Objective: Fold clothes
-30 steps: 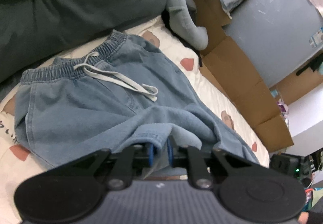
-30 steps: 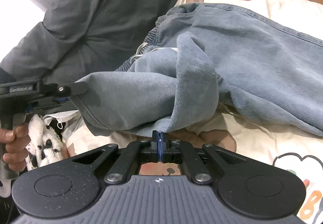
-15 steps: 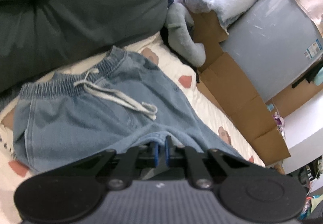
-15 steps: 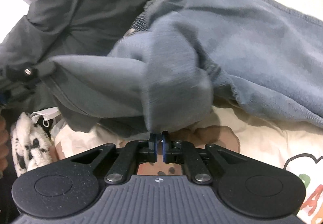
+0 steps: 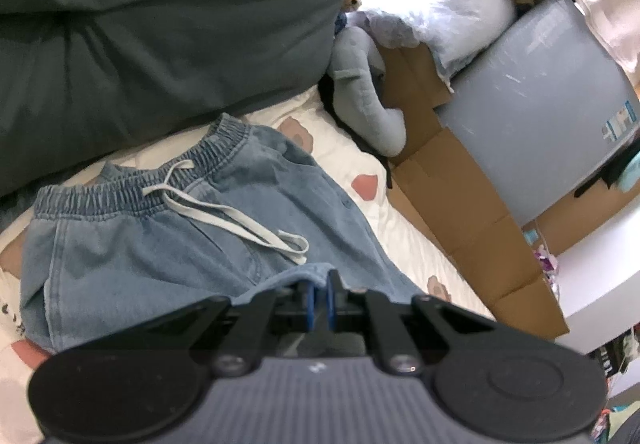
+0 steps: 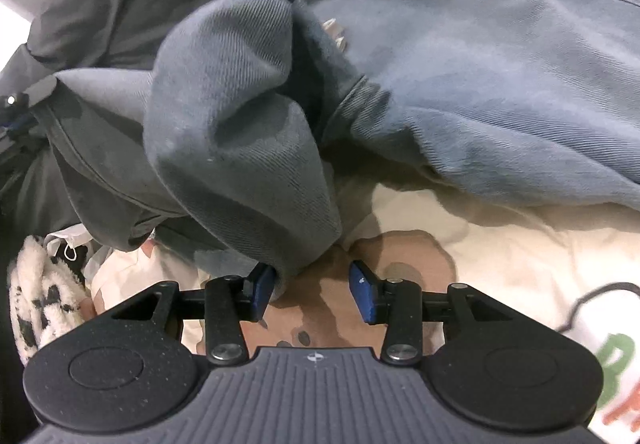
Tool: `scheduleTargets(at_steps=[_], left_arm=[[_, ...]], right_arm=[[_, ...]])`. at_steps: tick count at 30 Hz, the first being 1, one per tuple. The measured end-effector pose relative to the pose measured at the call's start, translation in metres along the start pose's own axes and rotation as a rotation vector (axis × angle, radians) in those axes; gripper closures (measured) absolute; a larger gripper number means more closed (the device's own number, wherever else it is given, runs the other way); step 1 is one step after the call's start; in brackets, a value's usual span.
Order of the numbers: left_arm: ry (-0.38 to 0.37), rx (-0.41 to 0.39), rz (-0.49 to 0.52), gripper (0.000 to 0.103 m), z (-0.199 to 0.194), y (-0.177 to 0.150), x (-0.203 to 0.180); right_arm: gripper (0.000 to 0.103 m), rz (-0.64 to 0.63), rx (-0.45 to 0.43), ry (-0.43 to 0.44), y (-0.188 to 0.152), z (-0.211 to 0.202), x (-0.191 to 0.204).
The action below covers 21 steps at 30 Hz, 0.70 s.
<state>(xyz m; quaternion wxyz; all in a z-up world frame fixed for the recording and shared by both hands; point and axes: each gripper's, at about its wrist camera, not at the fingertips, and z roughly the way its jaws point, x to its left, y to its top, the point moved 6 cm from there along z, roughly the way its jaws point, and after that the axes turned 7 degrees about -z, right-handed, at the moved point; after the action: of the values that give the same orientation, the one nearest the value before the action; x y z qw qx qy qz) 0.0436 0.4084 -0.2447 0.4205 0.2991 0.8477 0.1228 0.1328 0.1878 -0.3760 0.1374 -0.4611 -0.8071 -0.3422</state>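
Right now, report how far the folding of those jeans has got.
Done: the leg hems have been carried up over the denim trousers toward the drawstring. In hand: the left gripper is shut on one hem; the right gripper has just been opening, and its hem corner droops unclamped against one pad. Left: release the other hem, flatten the bunched fold on the bedsheet, then fold again.
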Motion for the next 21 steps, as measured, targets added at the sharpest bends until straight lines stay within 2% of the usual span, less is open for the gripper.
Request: scheduleTargets(at_steps=[4, 7, 8, 11, 12, 13, 14, 16, 17, 18, 21], left_arm=[[-0.009, -0.04, -0.055, 0.097, -0.013, 0.0, 0.008], [-0.013, -0.041, -0.062, 0.097, -0.017, -0.004, 0.007], [-0.014, -0.038, -0.065, 0.097, -0.017, -0.005, 0.007], [-0.02, -0.017, -0.08, 0.097, -0.017, -0.009, 0.009], [-0.023, 0.0, -0.091, 0.096, -0.017, -0.011, 0.01], [-0.025, 0.021, -0.1, 0.096, -0.017, -0.013, 0.012], [-0.032, 0.045, -0.11, 0.093, -0.017, -0.015, 0.012], [-0.054, 0.088, -0.096, 0.074, -0.02, -0.021, 0.012], [-0.054, 0.103, -0.078, 0.055, -0.022, -0.023, 0.013], [-0.055, 0.117, -0.061, 0.046, -0.024, -0.024, 0.013], [-0.027, 0.123, -0.036, 0.046, -0.029, -0.024, 0.025]], right_arm=[[0.053, -0.021, 0.013, 0.035, 0.006, 0.014, 0.017], [0.044, 0.001, 0.048, 0.009, 0.009, 0.029, 0.018], [0.044, 0.015, 0.058, -0.001, 0.009, 0.034, 0.018], [0.044, 0.063, 0.017, 0.043, 0.016, 0.037, 0.018], [0.052, 0.078, 0.0, 0.062, 0.018, 0.037, 0.018], [0.078, 0.079, -0.005, 0.073, 0.02, 0.037, 0.019], [0.093, 0.063, 0.004, 0.054, 0.02, 0.037, 0.019], [0.092, 0.058, 0.031, 0.044, 0.02, 0.036, 0.019], [0.092, 0.06, 0.038, 0.061, 0.02, 0.035, 0.019], [0.093, 0.06, 0.034, 0.072, 0.022, 0.033, 0.021], [0.093, 0.058, 0.017, 0.098, 0.027, 0.027, 0.024]])
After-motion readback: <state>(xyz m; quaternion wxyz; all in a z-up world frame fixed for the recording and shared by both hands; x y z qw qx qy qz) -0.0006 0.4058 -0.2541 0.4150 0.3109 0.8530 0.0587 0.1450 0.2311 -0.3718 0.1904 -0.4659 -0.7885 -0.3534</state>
